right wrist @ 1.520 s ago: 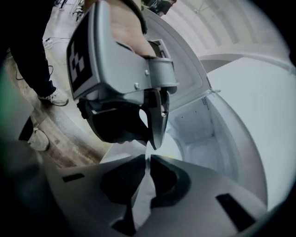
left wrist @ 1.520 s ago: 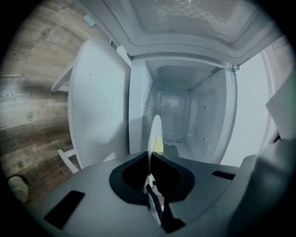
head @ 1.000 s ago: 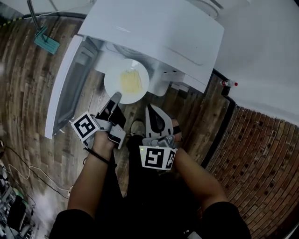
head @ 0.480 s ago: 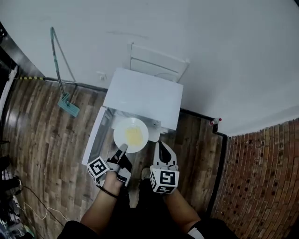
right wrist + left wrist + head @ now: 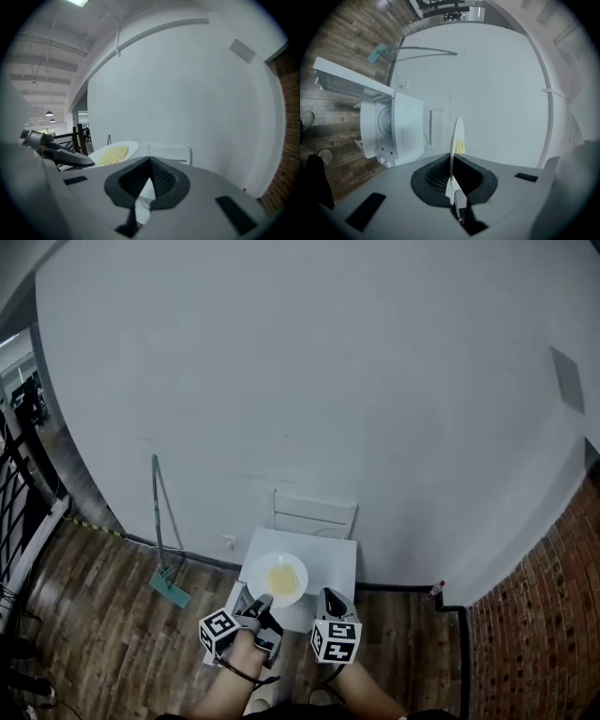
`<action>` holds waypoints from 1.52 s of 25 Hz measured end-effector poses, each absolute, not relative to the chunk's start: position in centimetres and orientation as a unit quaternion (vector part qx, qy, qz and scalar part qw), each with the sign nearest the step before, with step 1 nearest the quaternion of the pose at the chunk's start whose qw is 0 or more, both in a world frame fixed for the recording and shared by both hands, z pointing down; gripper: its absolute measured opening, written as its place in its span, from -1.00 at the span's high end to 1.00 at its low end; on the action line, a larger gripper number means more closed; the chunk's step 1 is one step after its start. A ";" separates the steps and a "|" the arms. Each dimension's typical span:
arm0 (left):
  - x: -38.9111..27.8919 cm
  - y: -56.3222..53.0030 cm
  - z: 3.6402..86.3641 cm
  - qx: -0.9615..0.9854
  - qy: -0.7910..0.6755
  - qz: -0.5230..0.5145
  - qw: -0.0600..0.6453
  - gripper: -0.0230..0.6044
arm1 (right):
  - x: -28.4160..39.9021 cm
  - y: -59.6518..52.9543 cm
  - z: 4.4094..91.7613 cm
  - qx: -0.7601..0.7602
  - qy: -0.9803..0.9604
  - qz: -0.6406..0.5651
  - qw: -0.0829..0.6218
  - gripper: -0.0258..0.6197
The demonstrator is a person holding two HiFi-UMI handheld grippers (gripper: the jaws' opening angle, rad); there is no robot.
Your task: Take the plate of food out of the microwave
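Observation:
A white plate [image 5: 274, 578] with yellow food is in the air above the white microwave [image 5: 323, 570], which stands on the wooden floor. My left gripper [image 5: 263, 600] is shut on the plate's near rim. In the left gripper view the plate [image 5: 457, 133] shows edge-on, pinched between the jaws of the left gripper [image 5: 452, 161]. My right gripper [image 5: 328, 595] hovers just right of the plate, shut and empty. The right gripper view shows the right gripper [image 5: 150, 163] with jaws together, and the plate [image 5: 113, 152] off to the left.
The microwave's door [image 5: 351, 84] hangs open at the left. A green-headed mop [image 5: 165, 563] leans on the white wall. A white frame [image 5: 314, 516] stands behind the microwave. A small red-capped bottle [image 5: 433, 592] sits by the brick wall's corner at the right.
Both grippers and the plate have risen from just in front of the microwave's opening to high above it. The head view has pulled far up and back. The right gripper has rolled.

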State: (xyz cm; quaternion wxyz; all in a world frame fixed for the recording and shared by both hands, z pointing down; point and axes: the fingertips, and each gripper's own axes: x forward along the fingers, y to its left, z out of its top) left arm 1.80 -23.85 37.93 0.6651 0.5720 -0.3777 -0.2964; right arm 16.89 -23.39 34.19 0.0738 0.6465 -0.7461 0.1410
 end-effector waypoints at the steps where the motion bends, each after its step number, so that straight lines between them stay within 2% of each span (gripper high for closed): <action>1: 2.1 -24.3 36.5 0.577 -0.374 -0.300 0.662 0.90 | 16.9 -23.9 32.9 0.645 -0.750 0.134 0.068 0.88; 8: 3.3 -24.4 32.6 0.585 -0.370 -0.305 0.654 0.90 | 16.7 -23.5 29.0 0.632 -0.763 0.125 0.056 0.88; 18: 3.1 -23.5 32.1 0.599 -0.368 -0.286 0.651 0.90 | 14.9 -22.7 29.0 0.627 -0.766 0.133 0.051 0.88; 38: 2.9 -24.3 32.1 0.611 -0.348 -0.273 0.656 0.90 | 15.7 -23.5 29.0 0.651 -0.747 0.129 0.043 0.88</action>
